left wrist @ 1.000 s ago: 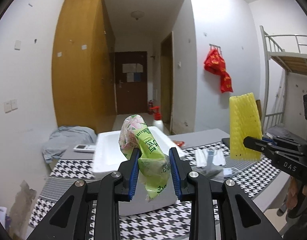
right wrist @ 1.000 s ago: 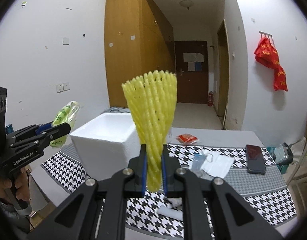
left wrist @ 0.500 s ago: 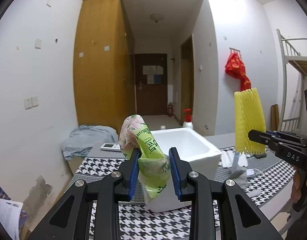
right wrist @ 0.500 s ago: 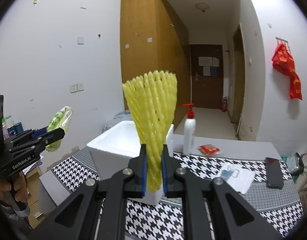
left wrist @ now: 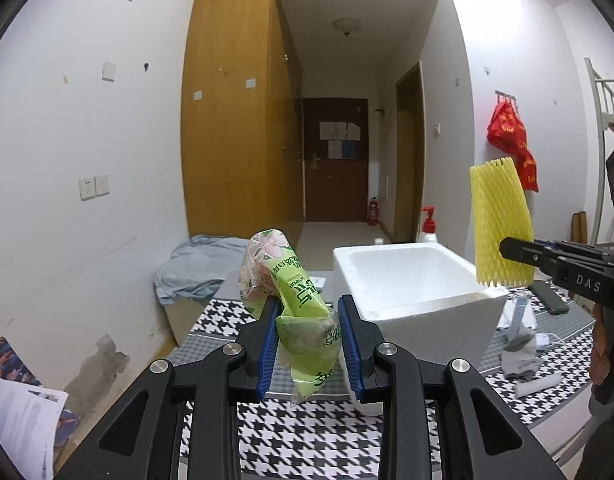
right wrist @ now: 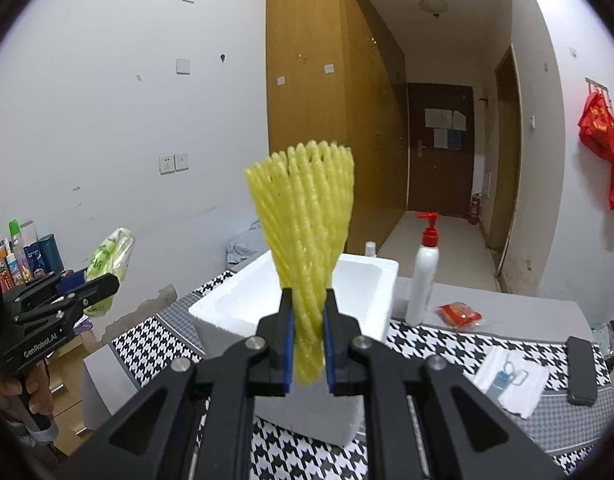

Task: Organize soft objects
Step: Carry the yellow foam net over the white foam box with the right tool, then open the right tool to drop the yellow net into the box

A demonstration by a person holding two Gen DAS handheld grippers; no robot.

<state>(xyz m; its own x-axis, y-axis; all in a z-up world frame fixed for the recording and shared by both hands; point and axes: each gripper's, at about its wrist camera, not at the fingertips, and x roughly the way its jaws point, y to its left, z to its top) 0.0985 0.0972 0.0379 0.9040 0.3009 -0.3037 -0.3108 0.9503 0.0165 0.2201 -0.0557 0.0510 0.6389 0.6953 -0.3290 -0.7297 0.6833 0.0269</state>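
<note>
My left gripper (left wrist: 309, 312) is shut on a green plastic tissue pack (left wrist: 297, 296) that sticks up between its blue pads, held above the table's left end. My right gripper (right wrist: 308, 308) is shut on a yellow foam net sleeve (right wrist: 305, 216), which fans out upward. A white foam box (left wrist: 415, 280), open on top and with nothing showing inside, stands on the houndstooth cloth (left wrist: 319, 432), ahead and to the right of the left gripper. In the right wrist view the foam box (right wrist: 235, 312) lies just beyond the net. Each gripper shows in the other's view: right gripper (left wrist: 507, 246), left gripper (right wrist: 111, 280).
A white pump bottle (right wrist: 423, 280) with a red top stands behind the box, a red packet (right wrist: 459, 314) beside it. White face masks (right wrist: 511, 380), a dark phone (right wrist: 583, 372), a grey sock (left wrist: 519, 354) and a white roll (left wrist: 537, 384) lie on the cloth's right side.
Both views have swung left: the foam box has slid rightward in both, and the pump bottle has come into sight. Both grips are unchanged.
</note>
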